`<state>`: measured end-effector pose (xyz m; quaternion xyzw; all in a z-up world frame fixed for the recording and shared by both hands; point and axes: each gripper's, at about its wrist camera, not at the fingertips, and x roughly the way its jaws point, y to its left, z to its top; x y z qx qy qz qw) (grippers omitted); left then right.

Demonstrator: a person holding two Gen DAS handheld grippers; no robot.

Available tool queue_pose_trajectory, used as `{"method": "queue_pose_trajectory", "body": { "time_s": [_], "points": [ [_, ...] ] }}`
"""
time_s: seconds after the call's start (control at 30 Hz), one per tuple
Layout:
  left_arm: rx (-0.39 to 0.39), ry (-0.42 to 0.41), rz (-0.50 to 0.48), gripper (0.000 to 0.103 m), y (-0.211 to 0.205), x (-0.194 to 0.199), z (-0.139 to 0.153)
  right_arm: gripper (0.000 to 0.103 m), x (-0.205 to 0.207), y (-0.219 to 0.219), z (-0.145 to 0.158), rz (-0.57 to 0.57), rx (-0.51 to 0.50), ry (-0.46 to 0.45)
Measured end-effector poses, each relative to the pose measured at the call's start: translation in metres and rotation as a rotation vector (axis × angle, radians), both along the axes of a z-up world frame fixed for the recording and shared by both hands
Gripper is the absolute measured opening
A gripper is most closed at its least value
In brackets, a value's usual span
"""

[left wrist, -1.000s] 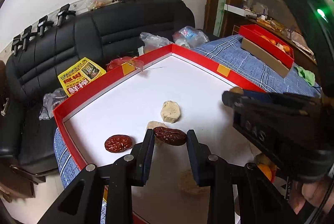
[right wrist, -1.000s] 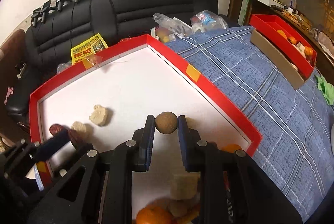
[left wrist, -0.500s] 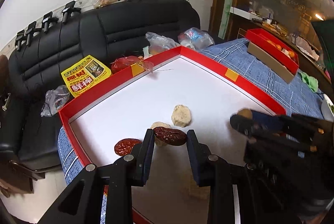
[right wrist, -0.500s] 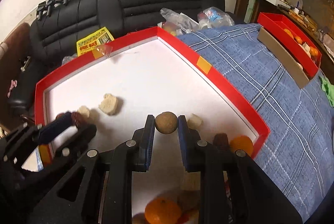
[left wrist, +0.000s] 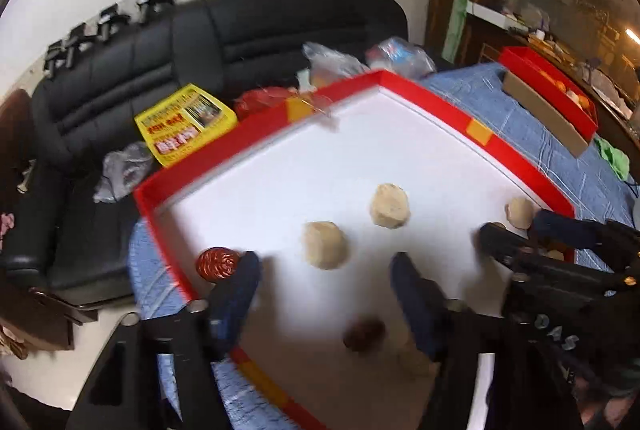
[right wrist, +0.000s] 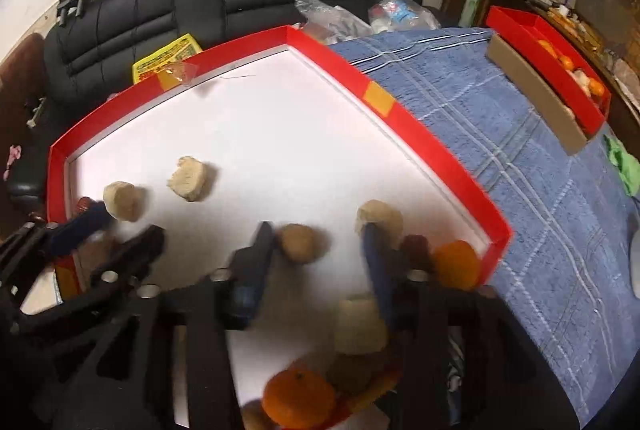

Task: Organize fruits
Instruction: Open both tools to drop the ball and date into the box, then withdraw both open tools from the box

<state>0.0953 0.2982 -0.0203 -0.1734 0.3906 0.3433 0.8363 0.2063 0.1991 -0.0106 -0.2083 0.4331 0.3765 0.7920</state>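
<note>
Left wrist view: the left gripper (left wrist: pixel 325 276) is seen with its jaws just opened wide, nothing pressed between them. A dark date (left wrist: pixel 364 334), blurred, lies low between the fingers on the white floor of the red tray (left wrist: pixel 520 169), released. A second date (left wrist: pixel 217 264) sits just outside the left finger, by the rim.

Right wrist view: the right gripper (right wrist: pixel 318 244) has likewise just been opened. The brown ball (right wrist: pixel 298 242) rests on the tray floor between the fingers, close to the left one and seemingly free of both. An orange (right wrist: pixel 456 264) lies by the rim, beyond the right finger.
</note>
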Motion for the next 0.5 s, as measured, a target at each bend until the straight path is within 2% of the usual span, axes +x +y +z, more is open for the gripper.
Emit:
{"method": "queue_pose_trajectory", "body": {
  "time_s": [0.1,0.13,0.23,0.3,0.4,0.5],
  "points": [
    [-0.014,-0.028,-0.002,0.074,-0.003,-0.010,0.008,0.074,0.000,-0.012,0.008,-0.021,0.018,-0.014],
    [-0.009,-0.036,-0.001,0.079,-0.005,-0.014,0.011,0.081,-0.001,-0.016,0.011,-0.026,0.024,-0.020],
    [0.030,-0.064,-0.007,0.089,-0.016,-0.028,0.023,0.082,-0.007,-0.030,0.022,-0.019,0.046,-0.024],
    [0.033,-0.086,-0.019,0.091,-0.023,-0.037,0.030,0.085,-0.013,-0.040,0.030,-0.003,0.058,-0.029],
    [0.035,-0.131,-0.030,0.098,-0.037,-0.051,0.041,0.096,-0.024,-0.061,0.045,-0.006,0.080,-0.070],
    [0.050,-0.149,-0.052,0.102,-0.057,-0.056,0.050,0.100,-0.034,-0.089,0.061,-0.019,0.131,-0.082]
  ]
}}
